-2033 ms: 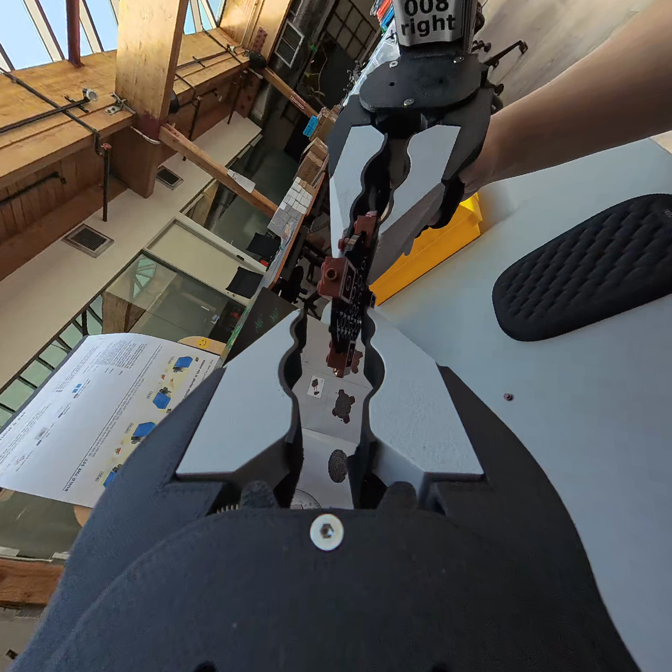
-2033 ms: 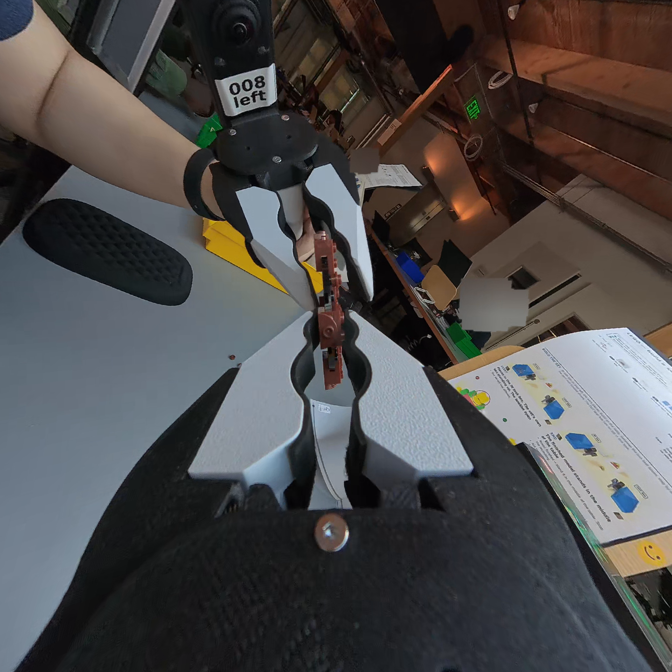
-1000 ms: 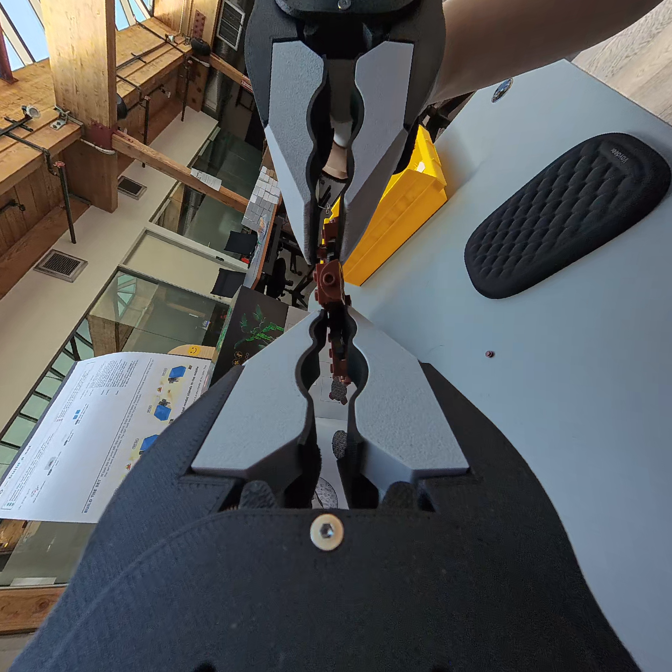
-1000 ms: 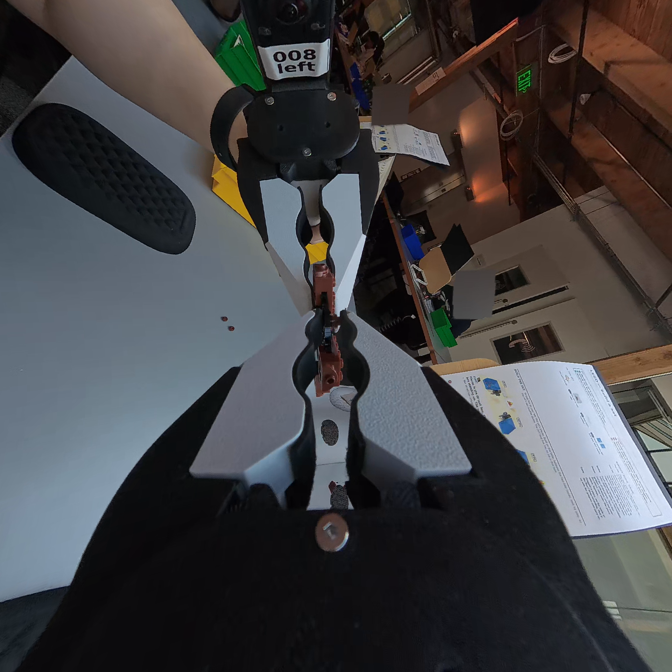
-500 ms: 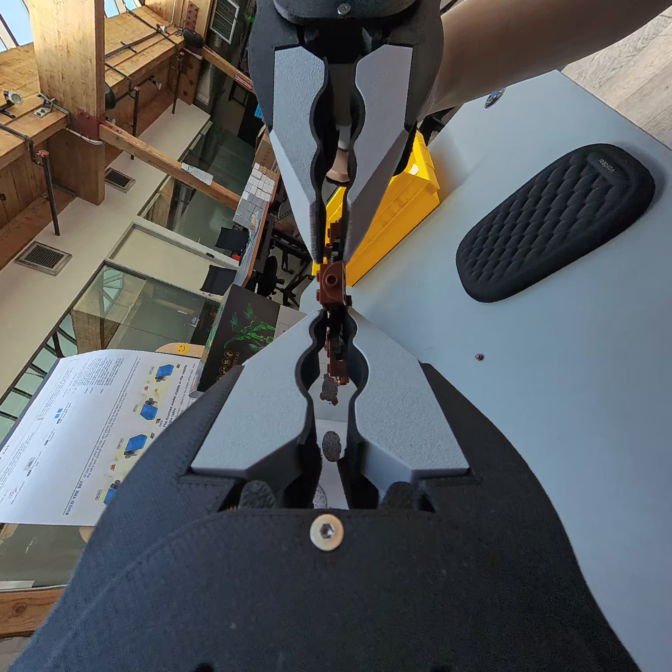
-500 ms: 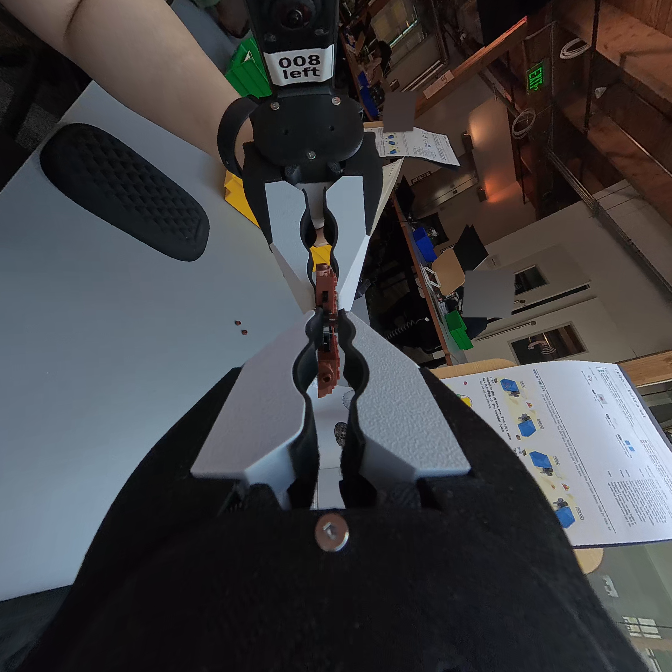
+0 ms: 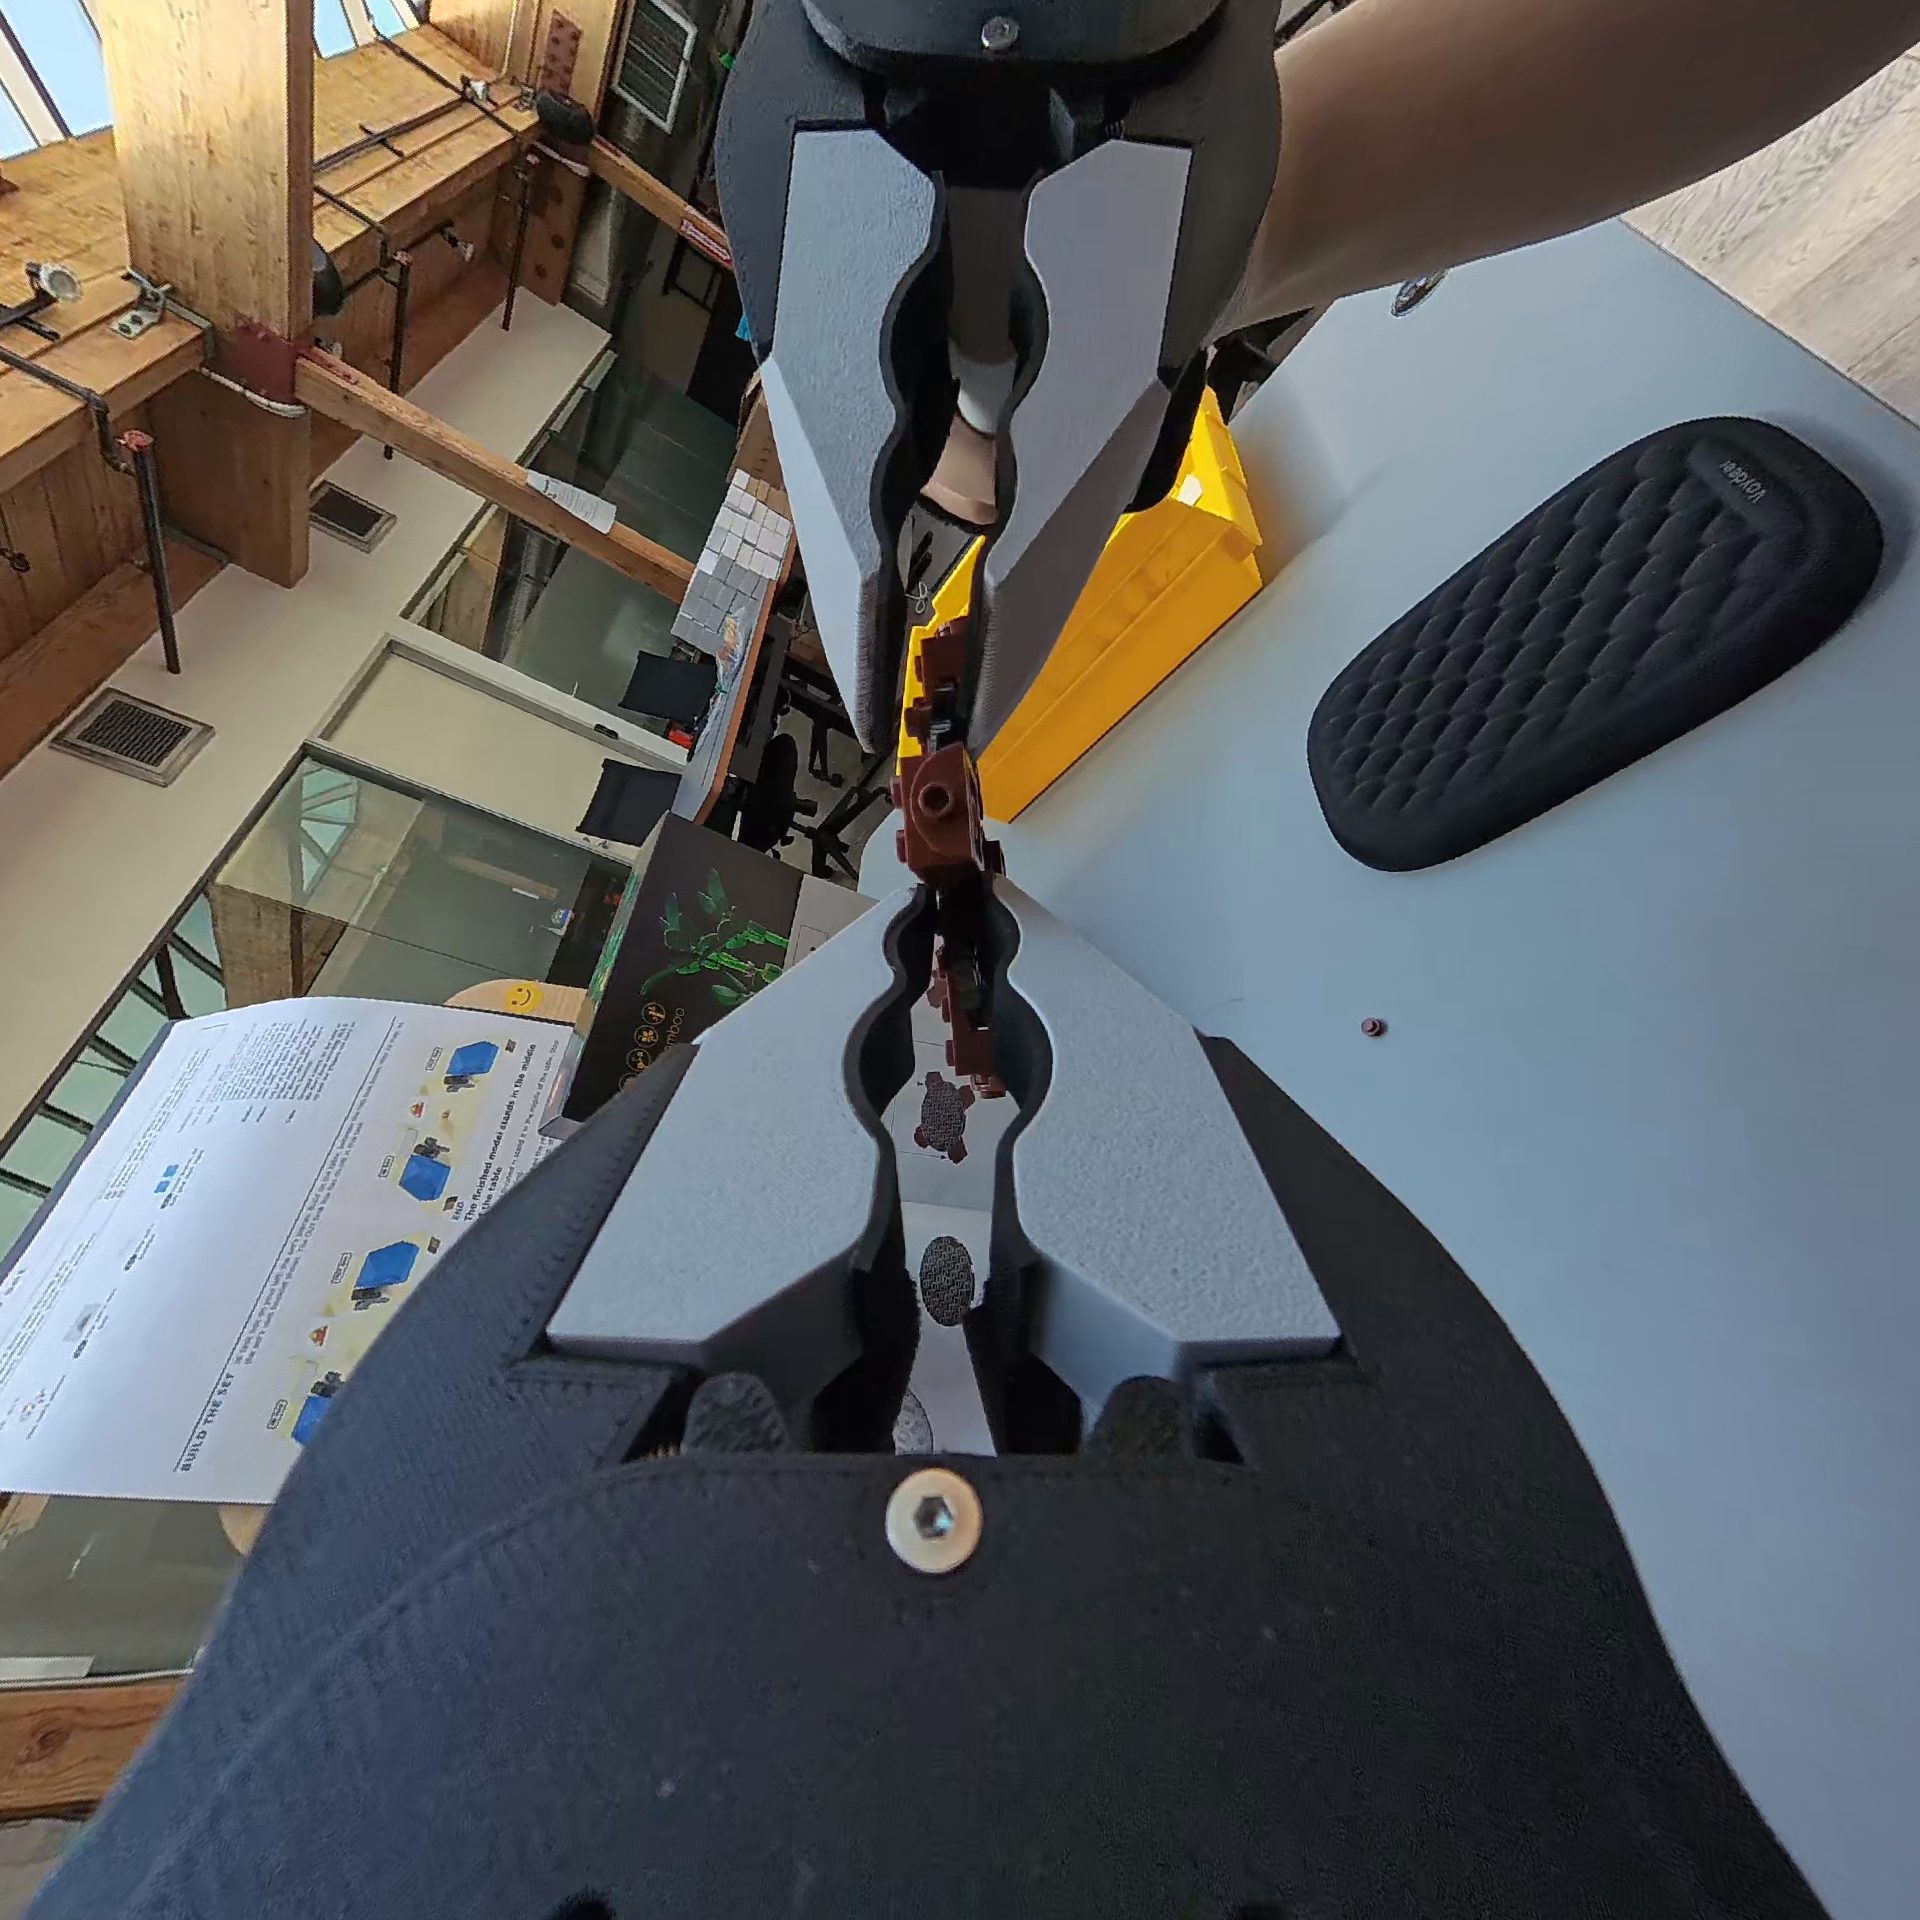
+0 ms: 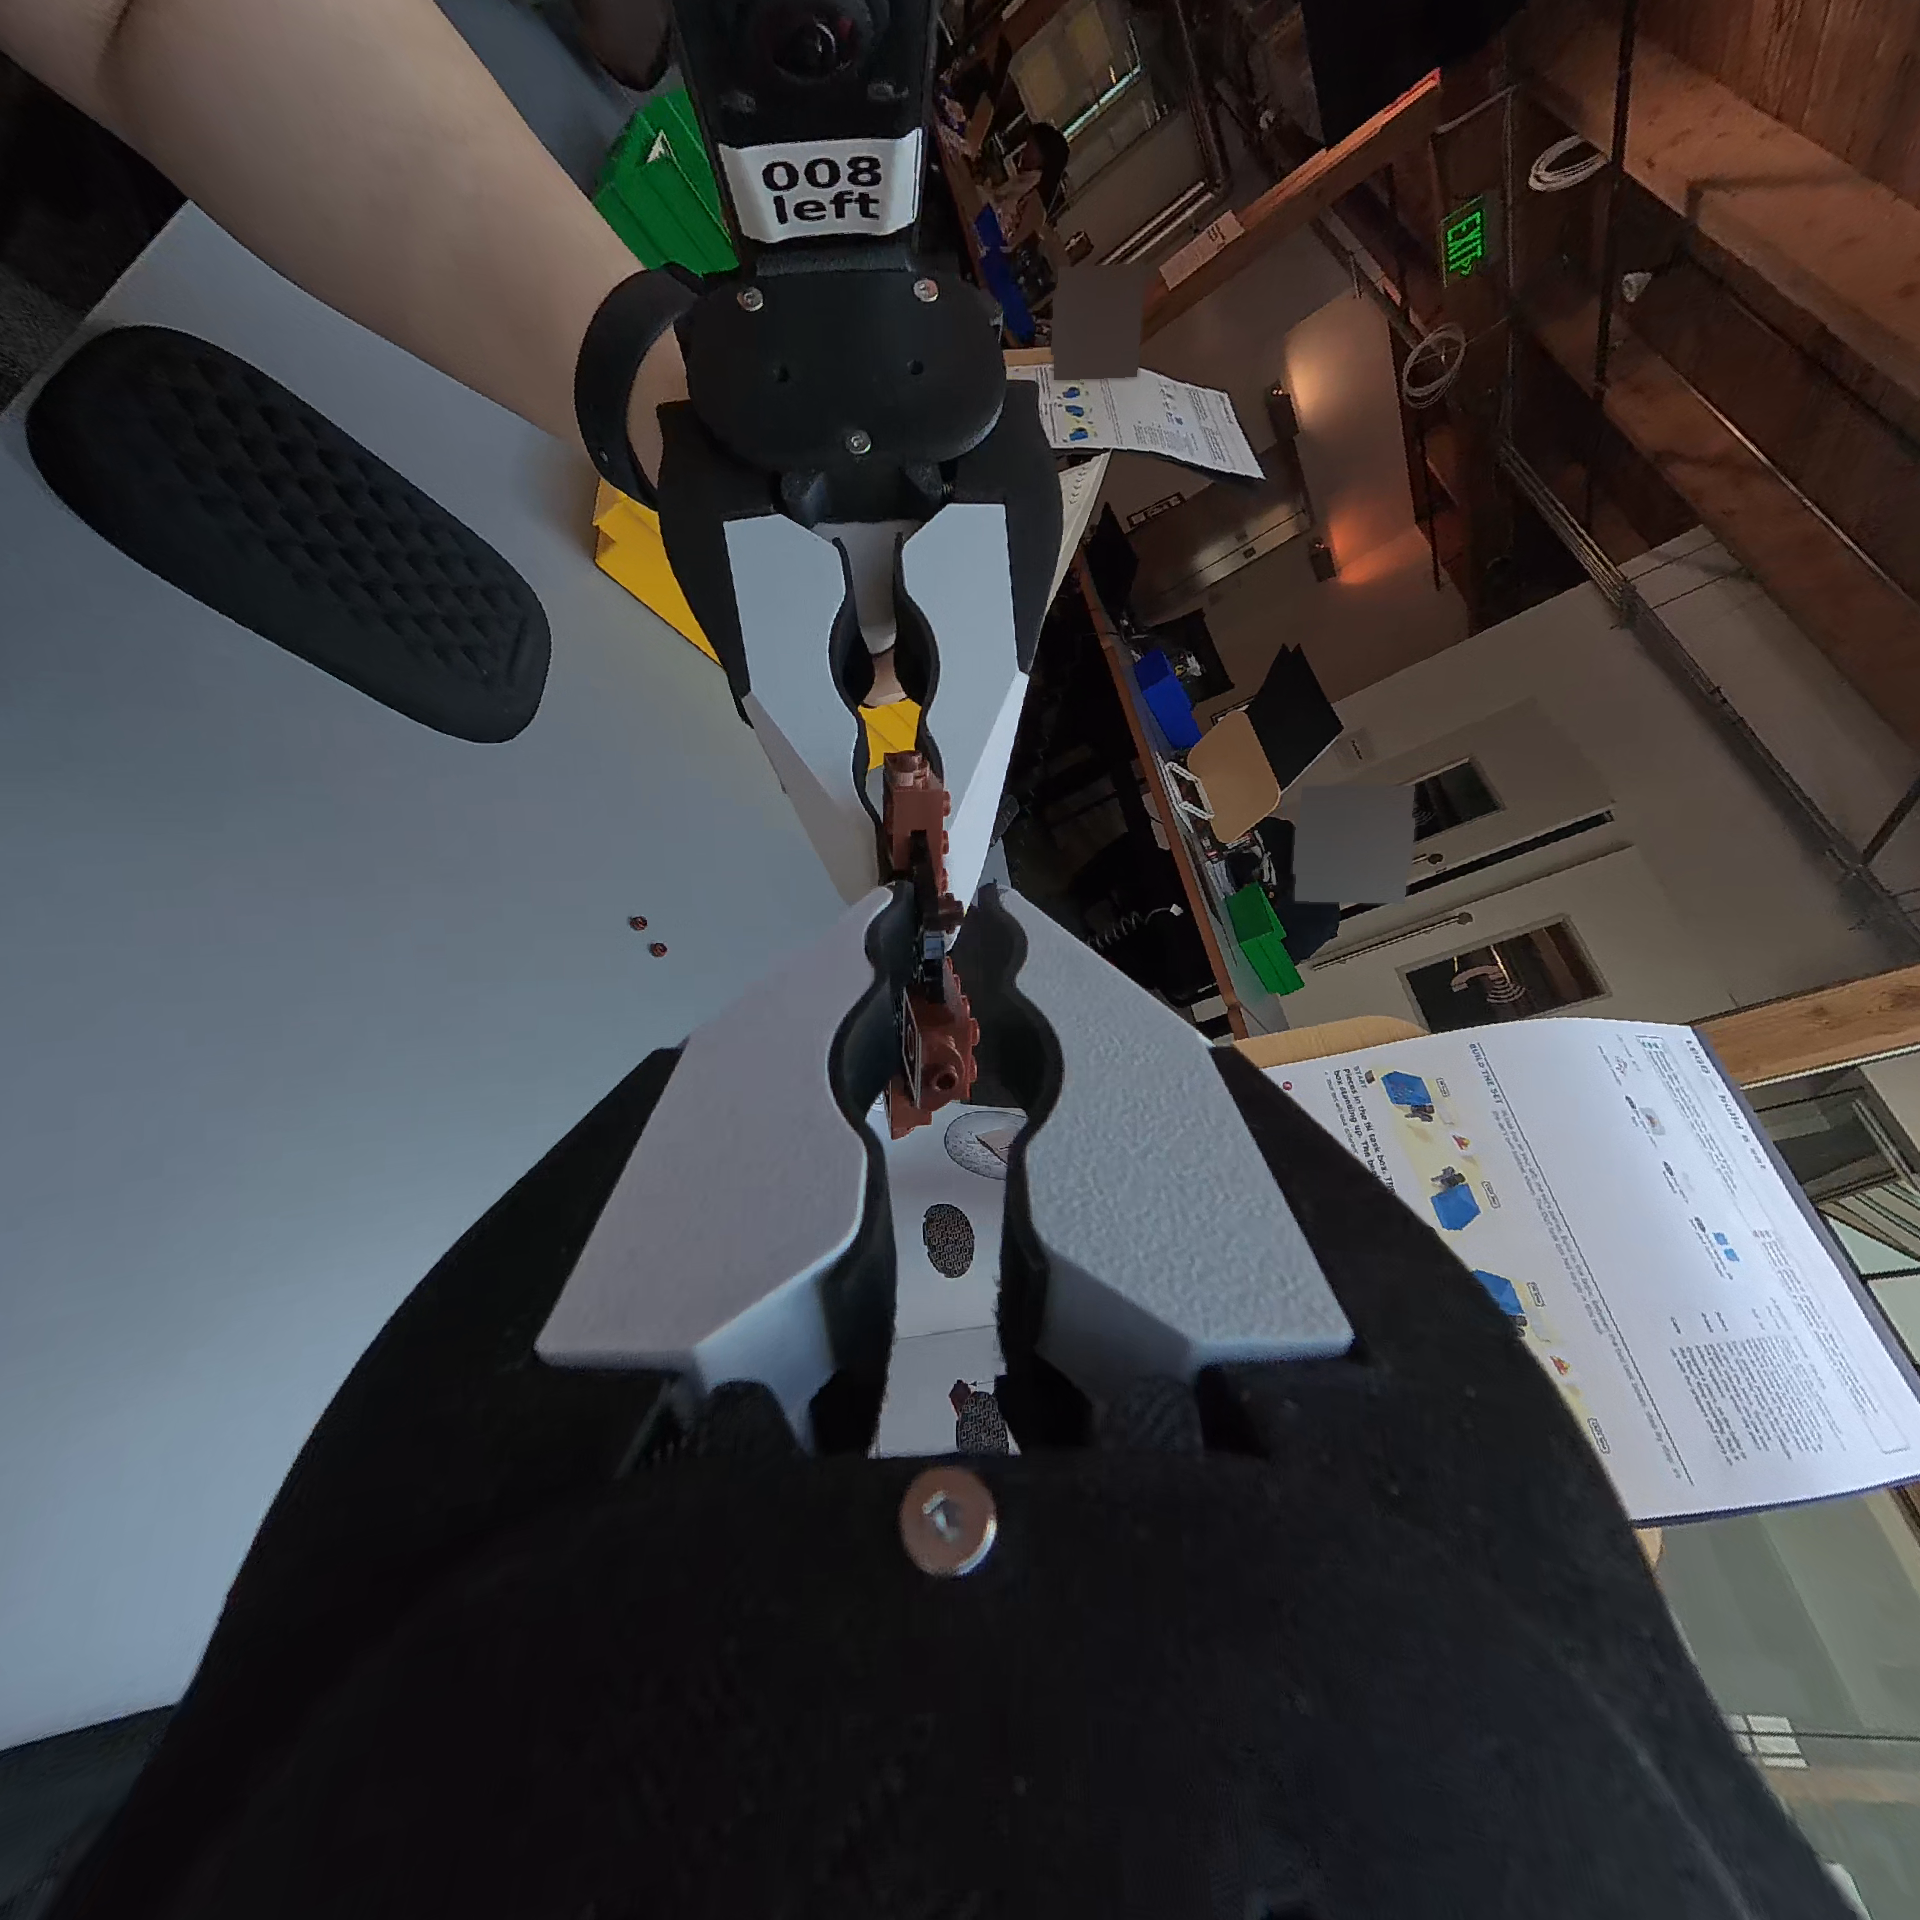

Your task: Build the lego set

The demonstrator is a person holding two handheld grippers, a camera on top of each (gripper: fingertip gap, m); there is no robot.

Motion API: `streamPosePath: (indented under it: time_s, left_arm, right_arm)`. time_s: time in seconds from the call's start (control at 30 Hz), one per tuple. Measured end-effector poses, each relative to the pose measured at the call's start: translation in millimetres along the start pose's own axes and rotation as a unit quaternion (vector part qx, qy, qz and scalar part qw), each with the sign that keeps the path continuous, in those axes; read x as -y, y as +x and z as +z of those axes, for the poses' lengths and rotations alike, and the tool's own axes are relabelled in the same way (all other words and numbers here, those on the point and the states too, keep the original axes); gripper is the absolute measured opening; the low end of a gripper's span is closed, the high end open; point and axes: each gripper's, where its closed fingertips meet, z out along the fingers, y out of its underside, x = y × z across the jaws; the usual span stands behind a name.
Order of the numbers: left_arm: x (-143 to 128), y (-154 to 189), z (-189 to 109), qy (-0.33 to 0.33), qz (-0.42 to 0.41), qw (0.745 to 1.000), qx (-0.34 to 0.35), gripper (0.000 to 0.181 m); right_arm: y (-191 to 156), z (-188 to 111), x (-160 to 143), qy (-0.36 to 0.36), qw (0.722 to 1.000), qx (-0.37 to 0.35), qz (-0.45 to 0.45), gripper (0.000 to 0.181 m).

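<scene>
My left gripper and right gripper met tip to tip, both pinching 1 reddish-brown and black lego assembly above the grey table.

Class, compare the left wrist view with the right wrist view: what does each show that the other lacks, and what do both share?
Only the left wrist view shows the dark box printed with green plants. Only the right wrist view shows two small reddish studs together on the table and green bins. Both show the brown lego assembly gripped between the left gripper and right gripper, the black pad and the yellow bin.
</scene>
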Motion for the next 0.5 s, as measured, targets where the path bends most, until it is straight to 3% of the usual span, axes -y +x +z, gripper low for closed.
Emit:
streamPosePath:
  time_s: [0.27, 0.37, 0.43, 0.5]
  left_arm:
    - [0, 8, 2, -0.001, 0.008, 1.000, -0.012, 0.005]
    - [1, 6, 0, 0.005, 0.006, 1.000, 0.001, 0.005]
    - [0, 4, -2, 0.007, 0.007, 1.000, 0.017, 0.005]
    - [-4, 4, -4, 0.000, 0.030, 0.999, 0.038, 0.005]
  right_arm:
    - [-10, -2, -4, -0.017, 0.999, 0.037, 0.007, 0.006]
    - [-9, -2, -1, 0.005, 1.000, 0.020, 0.013, 0.008]
    - [-10, -4, -3, 0.003, 0.999, 0.013, 0.040, 0.048]
    - [-13, -14, -8, 0.012, 0.994, 0.016, 0.105, 0.048]
